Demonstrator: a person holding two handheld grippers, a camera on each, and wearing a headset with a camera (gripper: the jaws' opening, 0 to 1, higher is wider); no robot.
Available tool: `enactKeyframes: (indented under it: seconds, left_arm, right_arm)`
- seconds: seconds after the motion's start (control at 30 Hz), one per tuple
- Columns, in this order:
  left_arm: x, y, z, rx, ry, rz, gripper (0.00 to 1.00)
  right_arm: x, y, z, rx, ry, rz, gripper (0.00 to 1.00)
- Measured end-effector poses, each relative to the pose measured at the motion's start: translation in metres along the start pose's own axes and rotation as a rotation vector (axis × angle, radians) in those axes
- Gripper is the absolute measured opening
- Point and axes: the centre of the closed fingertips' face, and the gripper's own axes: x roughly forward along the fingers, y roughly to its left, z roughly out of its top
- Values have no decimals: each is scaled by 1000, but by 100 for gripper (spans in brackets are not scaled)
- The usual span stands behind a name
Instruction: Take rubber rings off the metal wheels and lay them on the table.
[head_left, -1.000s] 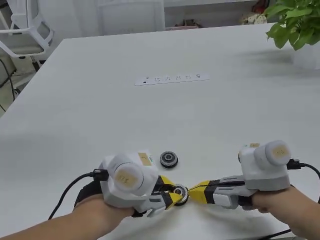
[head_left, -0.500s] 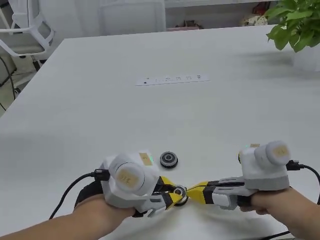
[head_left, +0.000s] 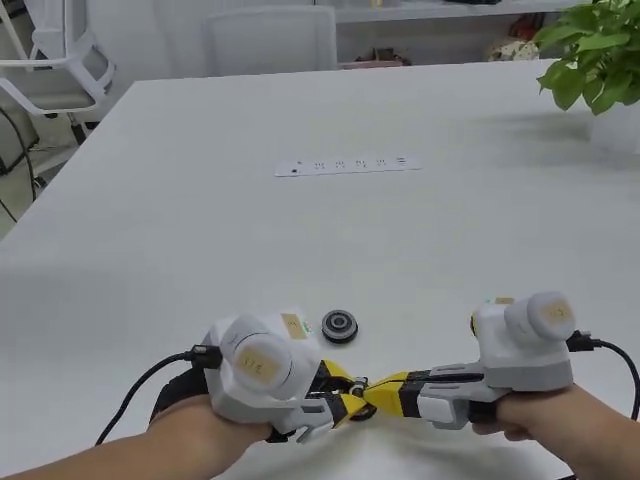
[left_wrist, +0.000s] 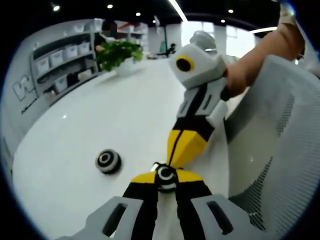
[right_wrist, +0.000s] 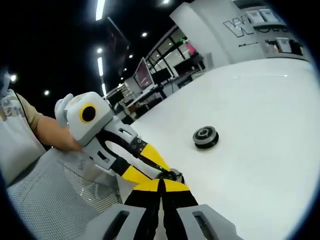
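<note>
A small metal wheel (left_wrist: 165, 176) with a black rubber ring is held between the yellow tips of my left gripper (left_wrist: 165, 178), which is shut on it just above the table's near edge. My right gripper (right_wrist: 161, 185) faces it from the right. Its jaws are pressed together and their tips pinch the rim of the same wheel (right_wrist: 173, 175). In the head view the left gripper (head_left: 347, 398) and right gripper (head_left: 376, 392) meet tip to tip at the wheel (head_left: 358, 384). A second wheel (head_left: 340, 325) with its ring on lies flat on the table just behind them.
The white table (head_left: 300, 240) stretches far ahead, with a flat white power strip (head_left: 347, 164) at its middle. A potted plant (head_left: 595, 55) stands at the far right corner. White chairs (head_left: 60, 60) stand beyond the far left edge.
The right gripper has edged slightly left, closer to the left one. The held wheel and the wheel on the table have stayed put; the camera has shifted a little.
</note>
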Motion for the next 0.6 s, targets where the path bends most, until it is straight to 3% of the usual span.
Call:
enactKeyframes:
  seconds: [0.6]
  left_arm:
    - [0,1,0,2,-8,-12,13]
  right_arm:
    - [-3,5,4,64,-55,43,0]
